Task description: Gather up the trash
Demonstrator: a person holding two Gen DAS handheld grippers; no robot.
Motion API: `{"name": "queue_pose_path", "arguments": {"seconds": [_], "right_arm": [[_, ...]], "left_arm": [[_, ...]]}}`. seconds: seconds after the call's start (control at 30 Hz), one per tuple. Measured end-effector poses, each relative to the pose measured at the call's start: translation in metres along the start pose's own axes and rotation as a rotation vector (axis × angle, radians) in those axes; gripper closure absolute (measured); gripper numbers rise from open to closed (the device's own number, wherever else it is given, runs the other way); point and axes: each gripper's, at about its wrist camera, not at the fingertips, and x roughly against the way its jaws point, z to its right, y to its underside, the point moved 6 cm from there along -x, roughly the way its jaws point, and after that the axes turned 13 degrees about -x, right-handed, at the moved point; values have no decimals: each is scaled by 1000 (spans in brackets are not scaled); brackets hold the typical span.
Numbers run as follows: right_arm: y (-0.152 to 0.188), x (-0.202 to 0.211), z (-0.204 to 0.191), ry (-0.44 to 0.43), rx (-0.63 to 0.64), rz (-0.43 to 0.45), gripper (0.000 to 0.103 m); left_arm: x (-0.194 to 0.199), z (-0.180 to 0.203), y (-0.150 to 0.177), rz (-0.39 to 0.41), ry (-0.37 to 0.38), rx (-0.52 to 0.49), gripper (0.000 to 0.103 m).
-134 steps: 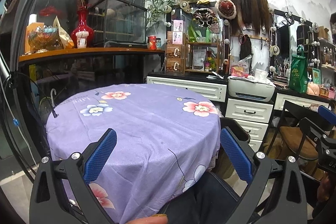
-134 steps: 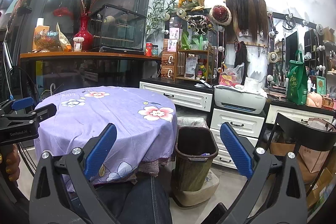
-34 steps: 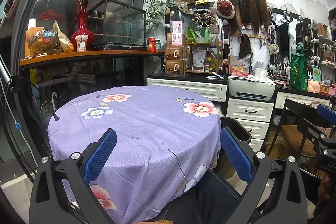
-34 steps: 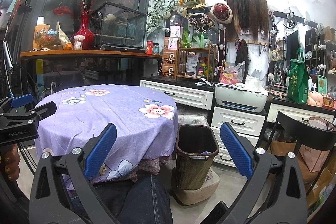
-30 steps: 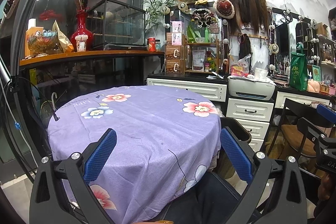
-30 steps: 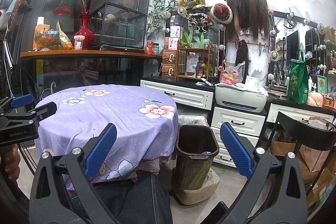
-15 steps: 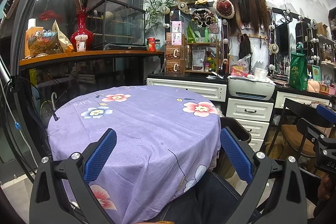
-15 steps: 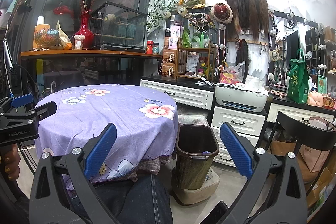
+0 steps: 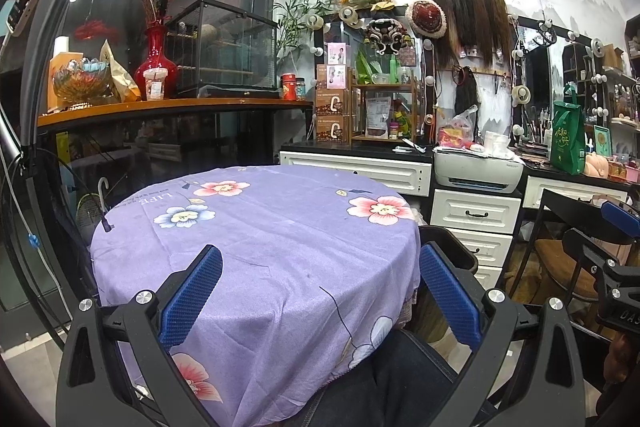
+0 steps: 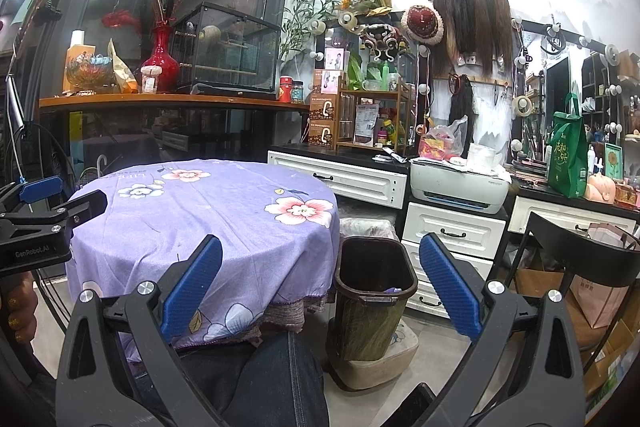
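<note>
Trash is nowhere evident on the surface (image 9: 280,247), a round top draped in a purple floral cloth that lies bare across both views; the only likely refuse visible is a small pale-purple scrap just inside the rim of the brown waste bin (image 10: 374,291), which stands on a low cushion-like base on the floor, just beside the surface's right edge. Judged from this arrangement, collection from the surface appears finished or nearly so, and any remaining work would be a check of areas outside these views; whether further litter lies on the floor cannot be told. Left tool (image 9: 320,291) is held low at the near edge of the surface, pointing level across the cloth, its blue-padded jaws spread wide with nothing between them. Right tool (image 10: 320,287) sits at a similar height, aimed forward so that its gap frames the surface's right edge and the bin, jaws likewise spread wide and empty. Each tool appears at the margin of the other's view, well apart from its partner. A denim-clad leg of the person shows beneath both tools, suggesting a seated or close-standing posture at the surface's near side.
</note>
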Motion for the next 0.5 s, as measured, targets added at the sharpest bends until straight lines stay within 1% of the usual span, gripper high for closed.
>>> {"name": "queue_pose_path", "arguments": {"seconds": [0.5], "right_arm": [[0,0,0,0,-1,-1,6]], "left_arm": [[-1,-1,0,1,-1,-3,5]]}}
